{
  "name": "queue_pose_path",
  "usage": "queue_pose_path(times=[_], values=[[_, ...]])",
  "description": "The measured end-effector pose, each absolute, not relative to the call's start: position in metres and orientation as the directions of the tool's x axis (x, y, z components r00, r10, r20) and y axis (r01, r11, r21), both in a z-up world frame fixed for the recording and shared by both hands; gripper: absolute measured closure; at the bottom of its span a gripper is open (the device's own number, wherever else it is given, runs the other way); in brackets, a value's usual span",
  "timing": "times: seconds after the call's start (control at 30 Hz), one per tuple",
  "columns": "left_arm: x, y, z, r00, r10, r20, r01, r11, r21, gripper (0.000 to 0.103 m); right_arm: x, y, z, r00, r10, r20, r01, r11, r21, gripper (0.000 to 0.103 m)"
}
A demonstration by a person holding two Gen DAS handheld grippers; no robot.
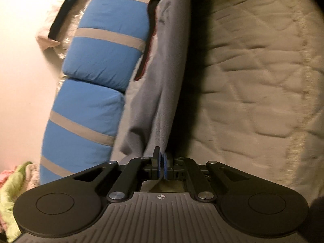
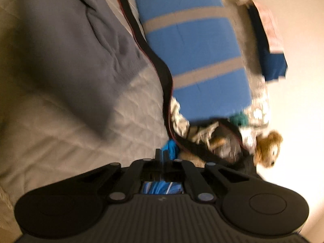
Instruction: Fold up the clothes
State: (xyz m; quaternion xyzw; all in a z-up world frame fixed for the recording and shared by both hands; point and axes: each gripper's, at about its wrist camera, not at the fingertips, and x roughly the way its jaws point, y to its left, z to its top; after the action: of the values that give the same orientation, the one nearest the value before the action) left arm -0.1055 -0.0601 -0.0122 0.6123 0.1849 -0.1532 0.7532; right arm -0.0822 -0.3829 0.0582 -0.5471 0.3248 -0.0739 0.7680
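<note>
- My left gripper (image 1: 161,158) pinches the grey garment (image 1: 162,81), blue striped pillows (image 1: 105,40) beside it.
- My right gripper (image 2: 162,156) is closed; what it holds I cannot tell. A stuffed toy (image 2: 267,147) lies near.

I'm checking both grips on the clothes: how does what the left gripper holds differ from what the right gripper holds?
The left gripper pinches a grey garment that stretches away taut; the right gripper pinches bright blue fabric, bunched close to its fingers. The left wrist view is fairly sharp, the right wrist view blurred. Both sets of fingers are closed on cloth above the quilted bedspread.
</note>
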Motion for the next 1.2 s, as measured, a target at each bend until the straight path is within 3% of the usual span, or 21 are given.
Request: queue_pose_path(times=[0.1,0.2,0.27,0.33,0.53,0.87,0.9,0.93,1.0,1.2], values=[[-0.109,-0.055,-0.017,0.88,-0.018,-0.474,0.467,0.21,0.859,0.1,-0.089,-0.398,0.061,0.747,-0.479,-0.46,-0.241,0.45,-0.86,0.1],[-0.11,-0.054,-0.021,0.88,-0.02,-0.474,0.467,0.206,0.86,0.1,-0.099,-0.395,0.051,0.736,-0.493,-0.464,-0.256,0.432,-0.865,0.08],[-0.11,-0.054,-0.022,0.882,-0.02,-0.471,0.465,0.203,0.862,0.1,-0.1,-0.392,0.048,0.735,-0.487,-0.472,-0.27,0.428,-0.863,0.073],[-0.11,-0.053,-0.021,0.883,-0.022,-0.468,0.463,0.206,0.862,0.099,-0.102,-0.389,0.044,0.736,-0.485,-0.471,-0.281,0.414,-0.866,0.052],[-0.112,-0.05,-0.019,0.874,-0.025,-0.486,0.478,0.231,0.847,0.097,-0.102,-0.38,0.041,0.752,-0.462,-0.47,-0.295,0.402,-0.867,0.026],[-0.11,-0.049,-0.029,0.879,-0.012,-0.477,0.47,0.191,0.862,0.095,-0.1,-0.344,0.057,0.775,-0.315,-0.547,-0.292,0.589,-0.754,0.013],[-0.111,-0.049,-0.031,0.884,-0.009,-0.467,0.461,0.179,0.869,0.093,-0.1,-0.339,0.057,0.776,-0.297,-0.556,-0.3,0.601,-0.74,0.013],[-0.112,-0.049,-0.033,0.889,-0.008,-0.458,0.452,0.17,0.875,0.081,-0.1,-0.336,0.057,0.777,-0.286,-0.562,-0.307,0.607,-0.733,0.013],[-0.113,-0.049,-0.036,0.898,-0.006,-0.439,0.435,0.153,0.887,0.072,-0.098,-0.33,0.057,0.785,-0.287,-0.548,-0.3,0.598,-0.743,0.012],[-0.11,-0.049,-0.036,0.909,-0.02,-0.416,0.414,0.161,0.896,0.064,-0.094,-0.327,0.064,0.767,-0.25,-0.591,-0.32,0.65,-0.69,0.007]])
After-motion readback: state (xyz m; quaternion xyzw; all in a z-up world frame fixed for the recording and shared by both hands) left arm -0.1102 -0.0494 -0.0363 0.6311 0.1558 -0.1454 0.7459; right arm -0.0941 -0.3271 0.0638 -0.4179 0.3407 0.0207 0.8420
